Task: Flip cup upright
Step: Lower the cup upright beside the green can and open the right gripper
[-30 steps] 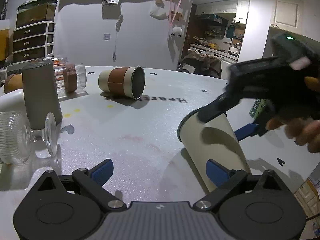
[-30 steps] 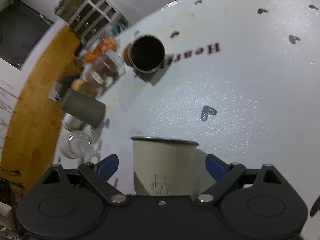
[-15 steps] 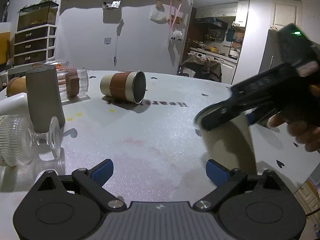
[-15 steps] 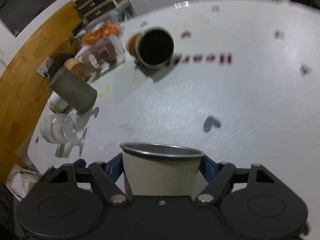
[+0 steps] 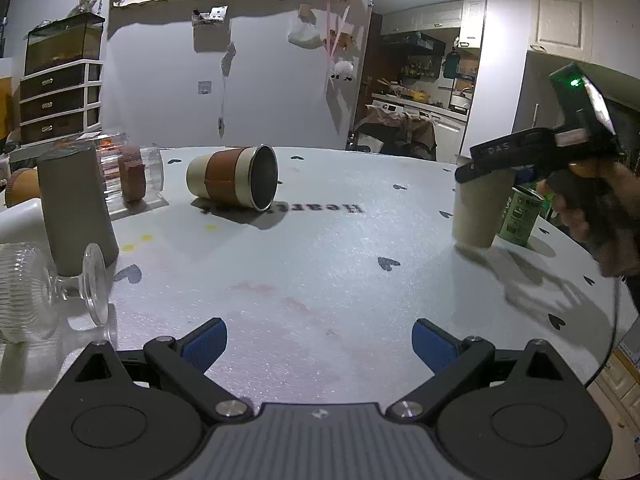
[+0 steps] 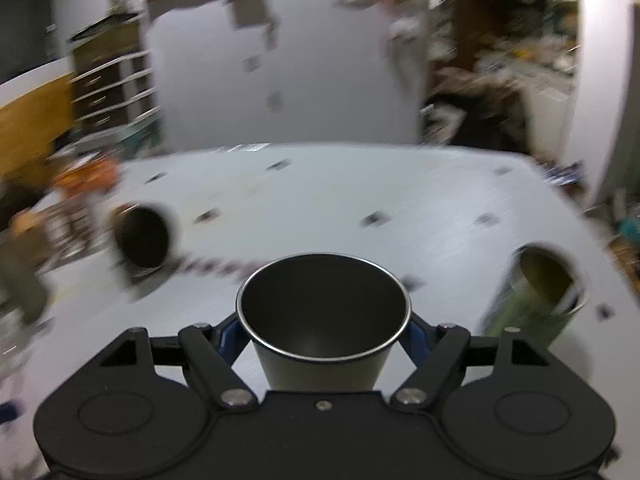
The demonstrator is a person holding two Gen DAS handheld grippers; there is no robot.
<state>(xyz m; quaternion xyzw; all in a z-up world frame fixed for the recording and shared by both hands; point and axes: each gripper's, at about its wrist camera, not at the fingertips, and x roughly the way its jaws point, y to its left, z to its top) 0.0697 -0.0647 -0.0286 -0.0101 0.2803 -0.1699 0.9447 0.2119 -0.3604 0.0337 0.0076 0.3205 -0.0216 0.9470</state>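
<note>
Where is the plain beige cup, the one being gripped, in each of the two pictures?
Left wrist view: beige cup stands at the right, beside the green can, under the right hand-held gripper.
Right wrist view: low centre, mouth up, clamped.
Shared landmark: the brown-banded cup on its side.

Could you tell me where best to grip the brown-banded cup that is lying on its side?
Grip the brown-banded cup across its brown band, probably from above with one finger on each side: it lies with its open mouth facing right, and the band is its widest plain stretch.
</note>
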